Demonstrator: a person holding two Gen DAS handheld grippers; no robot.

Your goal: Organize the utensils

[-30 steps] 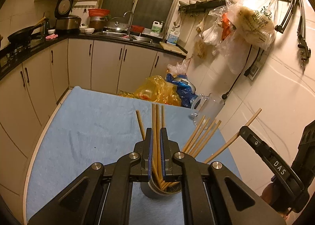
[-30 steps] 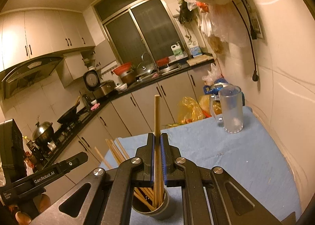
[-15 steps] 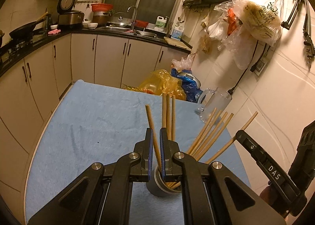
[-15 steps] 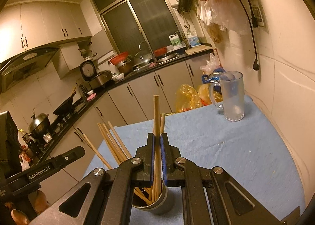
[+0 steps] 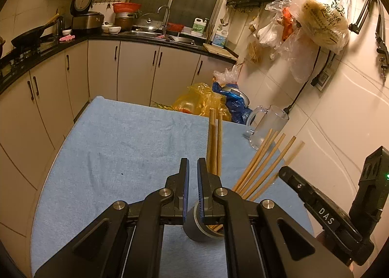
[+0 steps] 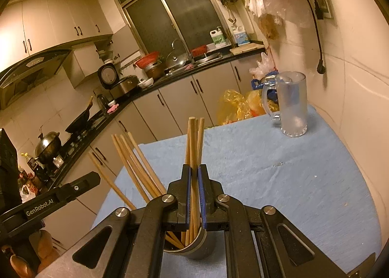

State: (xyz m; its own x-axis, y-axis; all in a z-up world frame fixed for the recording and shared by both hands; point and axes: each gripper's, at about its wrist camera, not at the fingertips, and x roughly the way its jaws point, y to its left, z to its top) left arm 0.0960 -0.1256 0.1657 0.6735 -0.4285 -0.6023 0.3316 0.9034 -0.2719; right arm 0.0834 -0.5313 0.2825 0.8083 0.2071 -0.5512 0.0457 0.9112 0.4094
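The right gripper (image 6: 193,178) pinches a chopstick bundle (image 6: 193,141) upright over the grey cup (image 6: 194,248) at six o'clock, apparently to seat it, while the left gripper (image 5: 192,178), slightly parted, grips nothing.

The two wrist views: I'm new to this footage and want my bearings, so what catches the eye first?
First, the wooden chopsticks standing in a grey cup on the blue tablecloth, some upright, some fanned out sideways. The right tool is shut on a few upright ones, while the left tool beside them holds nothing. Farther off, an empty glass mug stands near the wall.
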